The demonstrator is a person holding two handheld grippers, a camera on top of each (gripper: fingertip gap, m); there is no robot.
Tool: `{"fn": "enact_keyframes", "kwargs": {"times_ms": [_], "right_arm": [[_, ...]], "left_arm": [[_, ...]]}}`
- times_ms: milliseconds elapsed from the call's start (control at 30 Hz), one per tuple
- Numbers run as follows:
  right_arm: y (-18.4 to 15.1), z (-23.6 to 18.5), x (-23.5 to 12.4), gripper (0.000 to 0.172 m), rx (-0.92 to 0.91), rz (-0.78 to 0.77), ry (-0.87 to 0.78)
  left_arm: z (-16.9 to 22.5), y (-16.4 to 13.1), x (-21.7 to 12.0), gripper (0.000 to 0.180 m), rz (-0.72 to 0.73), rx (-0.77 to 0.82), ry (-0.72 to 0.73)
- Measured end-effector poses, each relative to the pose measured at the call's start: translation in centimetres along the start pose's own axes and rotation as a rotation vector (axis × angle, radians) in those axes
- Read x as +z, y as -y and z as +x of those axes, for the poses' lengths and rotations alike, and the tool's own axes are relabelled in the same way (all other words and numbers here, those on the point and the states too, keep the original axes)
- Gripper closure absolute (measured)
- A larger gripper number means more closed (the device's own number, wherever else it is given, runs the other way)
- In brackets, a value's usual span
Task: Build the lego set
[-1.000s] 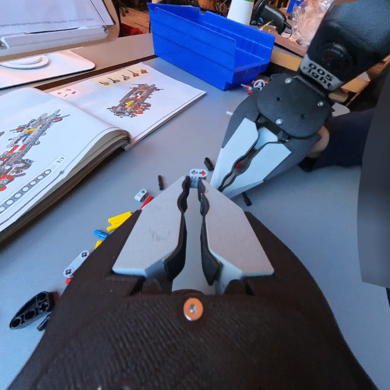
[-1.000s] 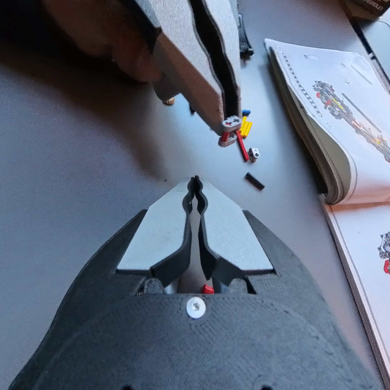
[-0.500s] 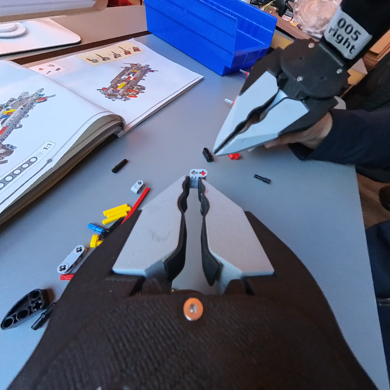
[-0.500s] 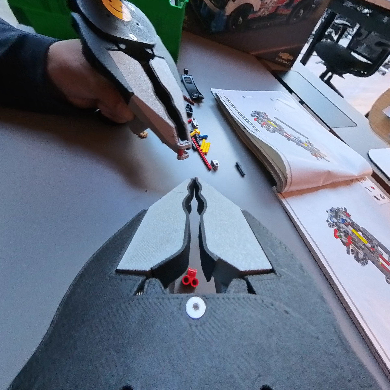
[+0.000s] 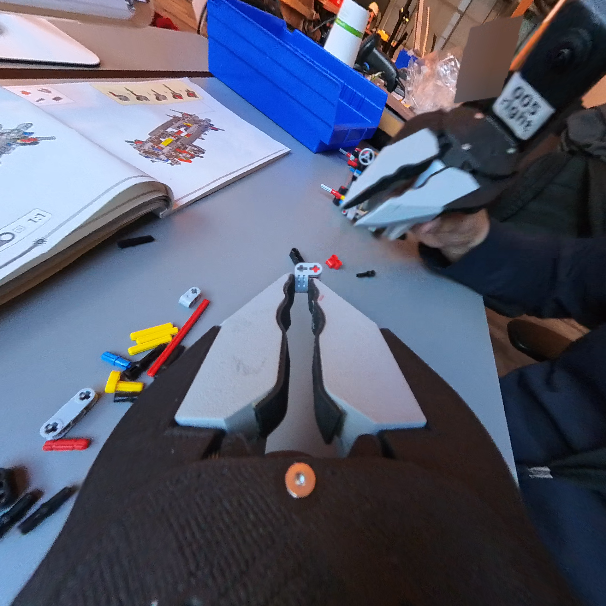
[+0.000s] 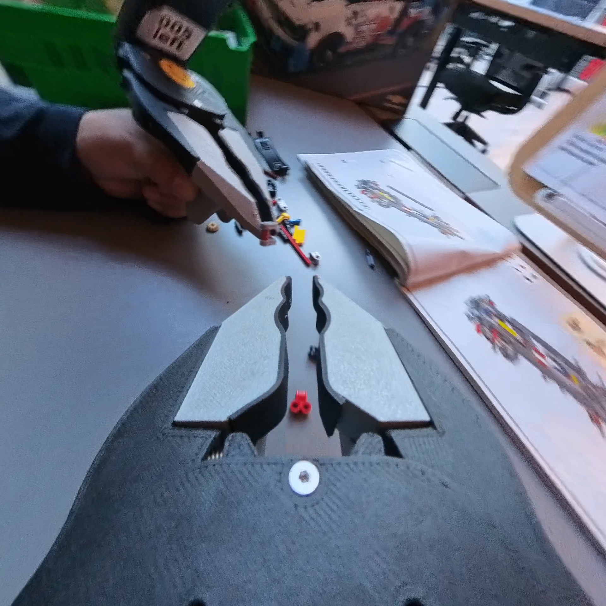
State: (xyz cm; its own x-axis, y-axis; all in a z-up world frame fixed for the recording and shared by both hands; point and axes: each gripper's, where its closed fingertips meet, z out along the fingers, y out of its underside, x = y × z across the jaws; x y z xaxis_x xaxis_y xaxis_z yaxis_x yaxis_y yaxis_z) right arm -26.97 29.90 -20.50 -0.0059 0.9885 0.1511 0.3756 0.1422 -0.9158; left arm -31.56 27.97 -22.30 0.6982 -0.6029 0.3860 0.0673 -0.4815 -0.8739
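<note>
My left gripper (image 5: pixel 301 282) is shut on a small grey toy-brick piece (image 5: pixel 306 272) with a red cross pin in it, held above the grey table (image 5: pixel 255 229). It also shows in the right wrist view (image 6: pixel 268 233), pinched at the left gripper's tips. My right gripper (image 6: pixel 301 284) is open and empty, lifted off the table; it shows at the right of the left wrist view (image 5: pixel 352 210). A small red connector (image 5: pixel 333 262) lies on the table just right of my left tips, and below my right fingers (image 6: pixel 300 405). A black pin (image 5: pixel 365 273) lies near it.
An open instruction book (image 5: pixel 98 170) lies at the left. A blue bin (image 5: pixel 288 82) stands behind it. Loose yellow (image 5: pixel 152 337), red (image 5: pixel 178 337), blue (image 5: pixel 114 359) and grey (image 5: pixel 67 414) pieces lie left of my left gripper. A green bin (image 6: pixel 52 52) and a box stand behind. The tips of one gripper are about 6 cm away from the tips of the other. About 9 cm separates my right fingertips from the small red connector (image 5: pixel 333 262). It turns up in the right wrist view (image 6: pixel 300 405) as well.
My right gripper lifted off the table, swung back to the right and opened its jaws. The red connector stays on the table. My left gripper kept its hold on the grey piece.
</note>
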Motion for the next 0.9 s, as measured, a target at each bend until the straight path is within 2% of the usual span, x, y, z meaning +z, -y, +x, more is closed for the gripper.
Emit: {"fn": "enact_keyframes", "kwargs": {"times_ms": [67,167,233,400,500,567,667,767,900], "right_arm": [[-0.6,0.0,-2.8,0.164,0.081,-0.025,-0.051],[-4.7,-0.8,-5.9,0.162,0.124,-0.237,-0.117],[-6.2,-1.6,-7.1,0.162,0.113,-0.313,-0.147],[-9.6,-1.0,-6.7,0.161,0.023,-0.510,-0.233],[-10.5,-0.2,-5.6,0.161,-0.051,-0.586,-0.256],[-9.9,-0.3,-4.9,0.162,-0.047,-0.592,-0.227],[-6.2,0.6,-3.8,0.162,-0.073,-0.470,-0.239],[-2.7,3.7,-2.2,0.147,-0.102,-0.347,-0.316],[-2.4,6.7,1.6,0.136,-0.095,-0.413,-0.309]], "left_arm": [[-0.3,0.1,-0.3,0.175,0.009,-0.005,0.007],[-0.4,0.2,-0.5,0.174,0.010,-0.012,0.005],[0.0,0.3,-0.5,0.174,0.009,-0.011,-0.006],[0.1,0.5,-0.8,0.174,0.013,0.013,0.008],[-0.6,1.1,-1.6,0.174,0.033,0.026,0.044],[-1.0,1.5,-2.3,0.174,0.049,0.019,0.055],[-1.2,2.3,-3.2,0.174,0.082,0.005,0.059],[-1.2,2.6,-3.4,0.174,0.090,0.013,0.064],[-1.4,2.2,-3.1,0.174,0.064,0.033,0.088]]}}
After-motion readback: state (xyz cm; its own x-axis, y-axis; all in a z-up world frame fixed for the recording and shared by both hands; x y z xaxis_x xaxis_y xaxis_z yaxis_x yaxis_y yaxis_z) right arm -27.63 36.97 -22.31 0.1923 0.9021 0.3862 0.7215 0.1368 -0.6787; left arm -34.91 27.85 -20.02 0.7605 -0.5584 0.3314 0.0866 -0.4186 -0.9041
